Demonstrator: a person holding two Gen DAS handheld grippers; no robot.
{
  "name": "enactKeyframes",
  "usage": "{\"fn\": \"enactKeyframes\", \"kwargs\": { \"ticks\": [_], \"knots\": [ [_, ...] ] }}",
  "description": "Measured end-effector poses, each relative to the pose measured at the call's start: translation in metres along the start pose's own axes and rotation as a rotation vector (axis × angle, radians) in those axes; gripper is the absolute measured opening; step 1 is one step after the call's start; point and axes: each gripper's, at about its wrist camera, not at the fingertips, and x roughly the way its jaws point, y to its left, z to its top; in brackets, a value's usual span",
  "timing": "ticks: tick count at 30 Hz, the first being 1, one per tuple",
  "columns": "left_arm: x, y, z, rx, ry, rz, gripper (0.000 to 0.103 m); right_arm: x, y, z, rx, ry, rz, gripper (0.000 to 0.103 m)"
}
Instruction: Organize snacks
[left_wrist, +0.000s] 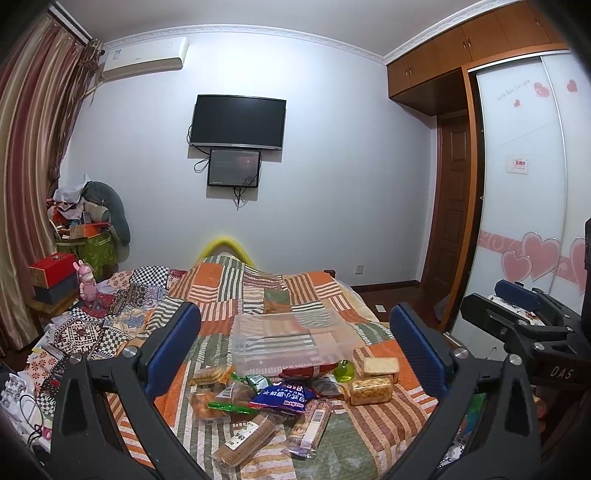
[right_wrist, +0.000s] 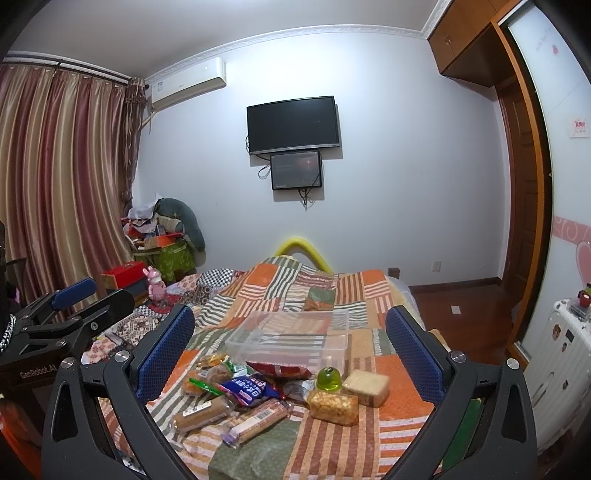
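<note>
A pile of snacks lies on the striped patchwork bedspread: a blue packet (left_wrist: 282, 397) (right_wrist: 248, 390), a red packet (left_wrist: 308, 370) (right_wrist: 279, 368), wrapped biscuit rolls (left_wrist: 245, 437) (right_wrist: 258, 419), a green jelly cup (left_wrist: 344, 370) (right_wrist: 328, 378), a clear tub of yellow snacks (left_wrist: 370, 389) (right_wrist: 333, 407) and a wrapped cake slice (left_wrist: 380, 365) (right_wrist: 366, 386). Behind the pile sits an empty clear plastic bin (left_wrist: 288, 334) (right_wrist: 291, 338). My left gripper (left_wrist: 295, 354) hangs open above the pile, holding nothing. My right gripper (right_wrist: 290, 354) is open too, hovering over the same pile.
The bed (left_wrist: 369, 435) drops off to a wooden floor (right_wrist: 458, 306) on the right, beside a sliding wardrobe (left_wrist: 524, 184) and a white suitcase (right_wrist: 565, 347). Boxes and a pink toy (left_wrist: 86, 282) crowd the left side by the curtains (right_wrist: 62, 177). A TV (left_wrist: 237, 123) hangs on the far wall.
</note>
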Motion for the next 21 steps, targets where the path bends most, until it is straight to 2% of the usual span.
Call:
{"fn": "enactKeyframes", "kwargs": {
  "ticks": [14, 21],
  "knots": [
    [0.014, 0.006, -0.008, 0.009, 0.031, 0.021, 0.103, 0.012, -0.006, -0.01, 0.01, 0.029, -0.008, 0.103],
    [0.04, 0.02, -0.024, 0.036, 0.107, 0.053, 0.103, 0.029, -0.013, -0.025, 0.009, 0.081, -0.022, 0.103]
  ]
}}
